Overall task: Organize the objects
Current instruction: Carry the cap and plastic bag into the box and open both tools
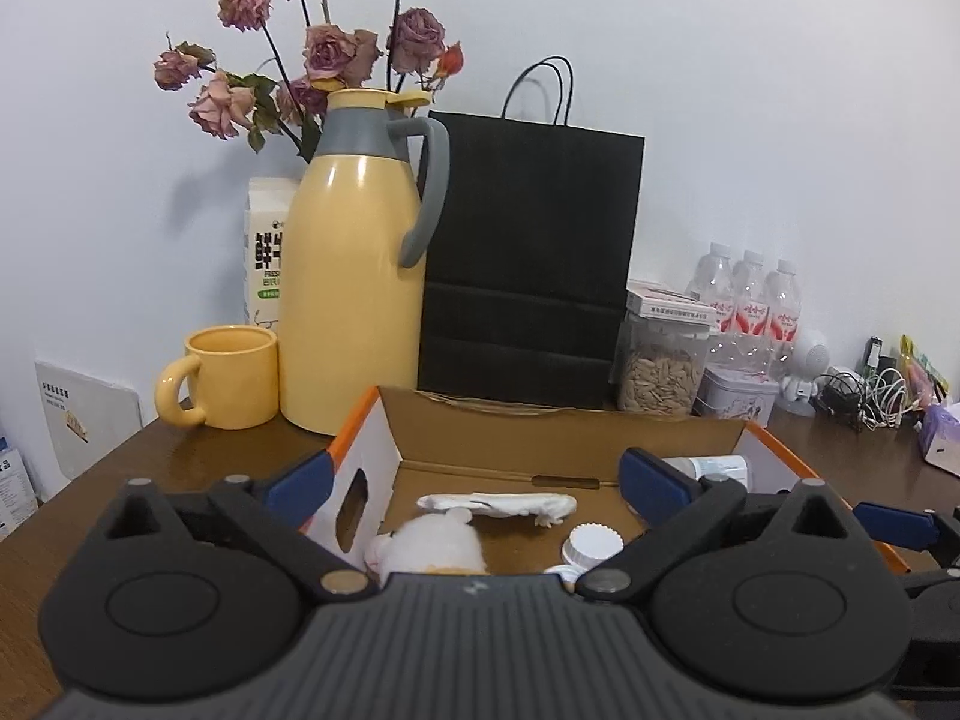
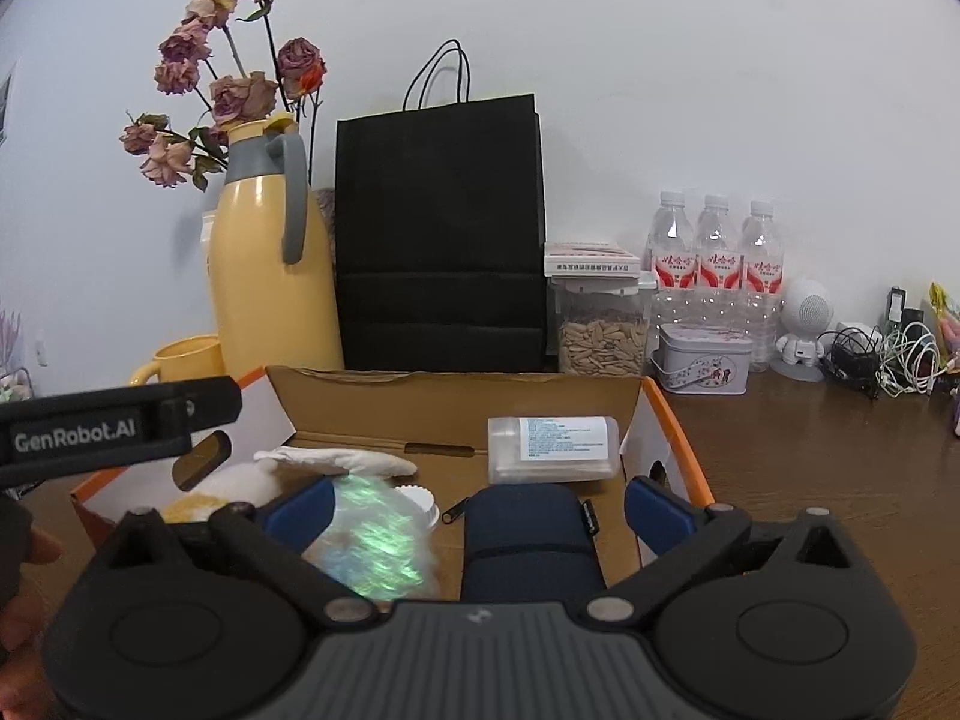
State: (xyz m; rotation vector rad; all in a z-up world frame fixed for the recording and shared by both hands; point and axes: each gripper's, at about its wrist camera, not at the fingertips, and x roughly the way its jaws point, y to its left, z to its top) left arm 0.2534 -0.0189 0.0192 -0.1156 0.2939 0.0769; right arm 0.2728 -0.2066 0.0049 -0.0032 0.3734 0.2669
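Observation:
An open cardboard box point(image 1: 564, 435) point(image 2: 456, 405) with orange edges sits on the brown table. In the left wrist view it holds a white plush toy point(image 1: 429, 543), a rolled white cloth point(image 1: 498, 504) and a white ridged cap point(image 1: 594, 540). In the right wrist view it holds a clear plastic bottle lying on its side point(image 2: 552, 447), a navy pouch point(image 2: 531, 540), an iridescent wrapped item point(image 2: 375, 540) and the white cloth point(image 2: 336, 459). My left gripper point(image 1: 477, 489) is open above the box. My right gripper point(image 2: 477, 507) is open, its fingers either side of the pouch and the wrapped item.
Behind the box stand a yellow thermos jug point(image 1: 354, 276), a yellow mug point(image 1: 225, 375), a black paper bag point(image 1: 528, 264), a seed jar point(image 2: 603, 330), a tin point(image 2: 702, 357), three water bottles point(image 2: 714, 264) and tangled cables point(image 2: 882, 357). Dried roses point(image 1: 324, 54) rise behind the jug.

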